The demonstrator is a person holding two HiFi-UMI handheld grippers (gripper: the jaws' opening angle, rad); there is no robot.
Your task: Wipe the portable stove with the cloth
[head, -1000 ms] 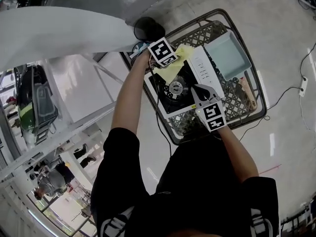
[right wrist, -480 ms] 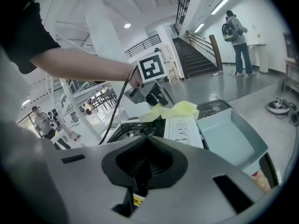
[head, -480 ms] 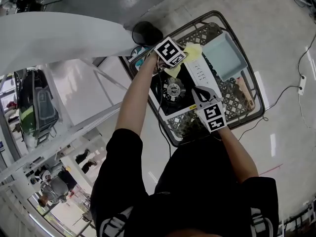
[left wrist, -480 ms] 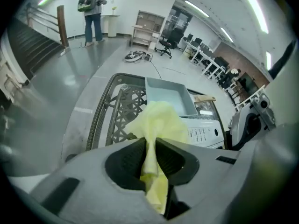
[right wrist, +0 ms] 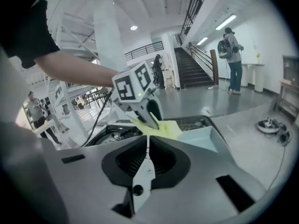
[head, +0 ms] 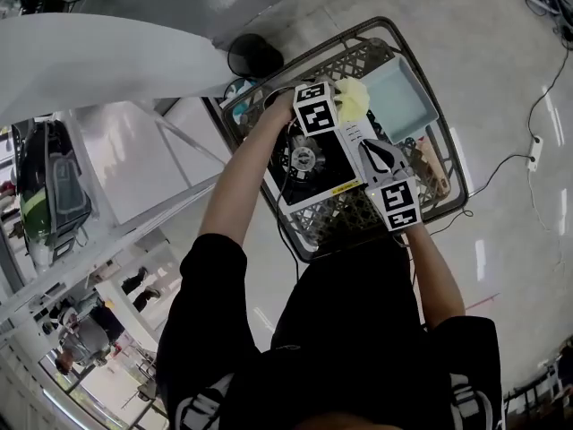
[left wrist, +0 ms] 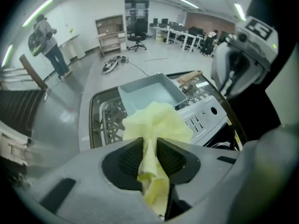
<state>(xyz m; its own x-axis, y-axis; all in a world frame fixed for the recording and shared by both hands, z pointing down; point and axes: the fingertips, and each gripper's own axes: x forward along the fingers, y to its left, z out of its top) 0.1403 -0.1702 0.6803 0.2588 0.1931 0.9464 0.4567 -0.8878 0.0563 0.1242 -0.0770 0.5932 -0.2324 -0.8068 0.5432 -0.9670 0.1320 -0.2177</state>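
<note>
A lattice crate point(head: 345, 215) on the floor point(head: 501, 88) holds the portable stove point(head: 327, 164) and blue tray point(head: 398, 97).

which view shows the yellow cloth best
The left gripper view: the yellow cloth fills the centre, bunched above the left gripper, whose opening jaws have it between them. The head view shows only a small yellow bunch beside that gripper's marker cube; the right gripper view, just a corner under it.

Plain pale yellow cloth point(left wrist: 154, 125) between the black ribbed pads point(left wrist: 129, 161) of the grey left gripper point(left wrist: 149, 146), whose jaws are opening. Beyond the jaws lie the portable stove point(left wrist: 205, 117), white panel and black top, a pale blue tray point(left wrist: 149, 93) and a dark grey lattice crate point(left wrist: 110, 122). The right gripper point(right wrist: 145, 155) is likewise grey with black pads, and each marker cube point(right wrist: 133, 87) carries black-and-white squares.
</note>
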